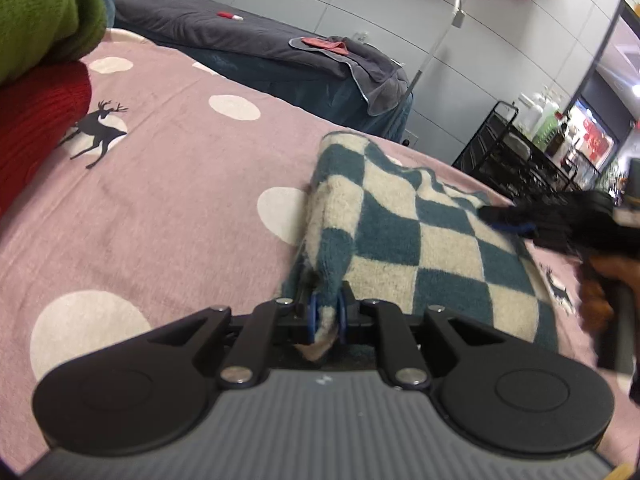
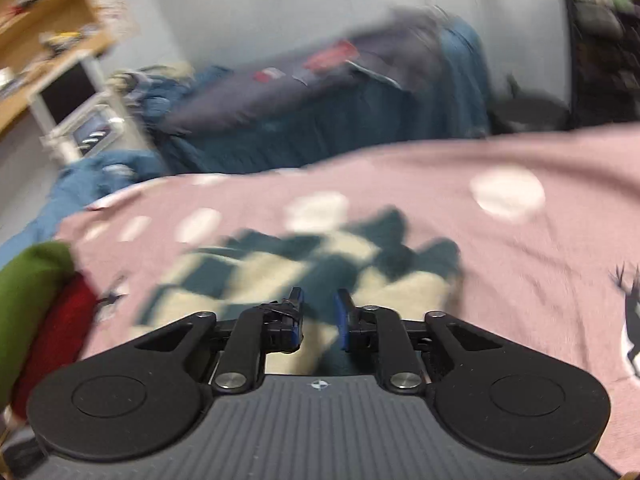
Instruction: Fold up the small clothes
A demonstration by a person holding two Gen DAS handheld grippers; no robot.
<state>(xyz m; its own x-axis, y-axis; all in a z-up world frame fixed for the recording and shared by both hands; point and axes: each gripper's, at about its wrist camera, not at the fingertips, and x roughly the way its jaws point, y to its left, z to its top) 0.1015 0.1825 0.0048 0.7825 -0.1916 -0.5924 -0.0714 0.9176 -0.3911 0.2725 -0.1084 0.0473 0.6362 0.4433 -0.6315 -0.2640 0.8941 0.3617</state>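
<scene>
A teal-and-cream checkered fleece garment (image 1: pixel 412 236) lies folded on the pink spotted bedspread (image 1: pixel 168 216). My left gripper (image 1: pixel 326 314) is shut on its near corner, with cloth pinched between the blue pads. My right gripper (image 1: pixel 508 216) shows in the left wrist view at the garment's right edge, touching the cloth. In the blurred right wrist view the right gripper (image 2: pixel 319 314) stands open just above the checkered garment (image 2: pixel 304 264), with nothing between its fingers.
A green folded garment (image 1: pixel 44 16) rests on a red one (image 1: pixel 36 124) at the left of the bedspread; both also show in the right wrist view (image 2: pixel 28 280). A second bed with dark bedding (image 1: pixel 256 40) lies beyond. A black rack (image 1: pixel 516 152) stands at the right.
</scene>
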